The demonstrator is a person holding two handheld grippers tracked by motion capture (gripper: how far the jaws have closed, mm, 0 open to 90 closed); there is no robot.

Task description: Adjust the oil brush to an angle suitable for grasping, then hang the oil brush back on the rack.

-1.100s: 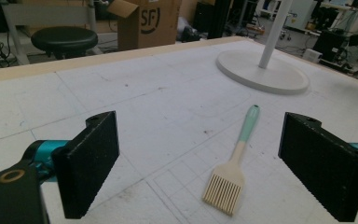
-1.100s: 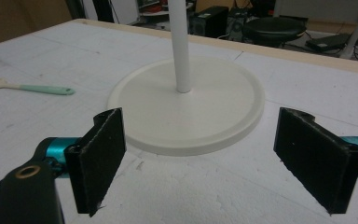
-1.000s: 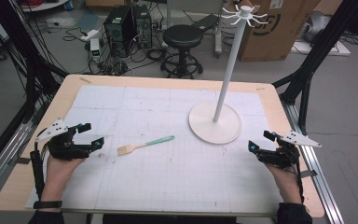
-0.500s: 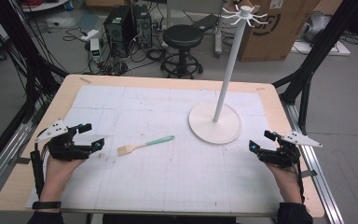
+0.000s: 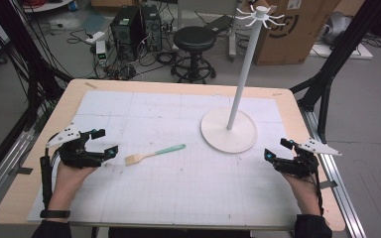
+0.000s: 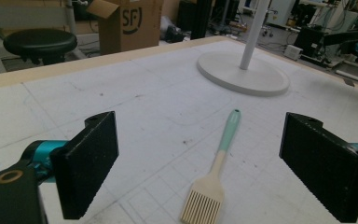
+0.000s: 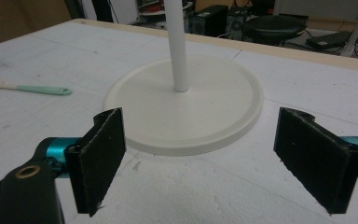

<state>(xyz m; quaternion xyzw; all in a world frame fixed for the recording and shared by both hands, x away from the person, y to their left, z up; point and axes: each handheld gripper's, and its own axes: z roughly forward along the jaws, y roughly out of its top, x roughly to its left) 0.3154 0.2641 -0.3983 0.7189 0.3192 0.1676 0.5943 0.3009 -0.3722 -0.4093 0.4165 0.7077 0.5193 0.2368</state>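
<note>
Behind the table a black round stool stands on the grey floor, with two dark computer towers to its left amid loose cables. A cardboard box printed with a black logo sits to the right, and black frame struts flank the table

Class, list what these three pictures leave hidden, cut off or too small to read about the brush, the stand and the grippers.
- Brush: bristle tips cut off by the bottom edge, left gripper view.
- Stand: pole top cut off by the upper edge, right gripper view.
- Stand hooks: too small to count, high view.
- Left gripper, right gripper: pad faces too small, high view.
</note>
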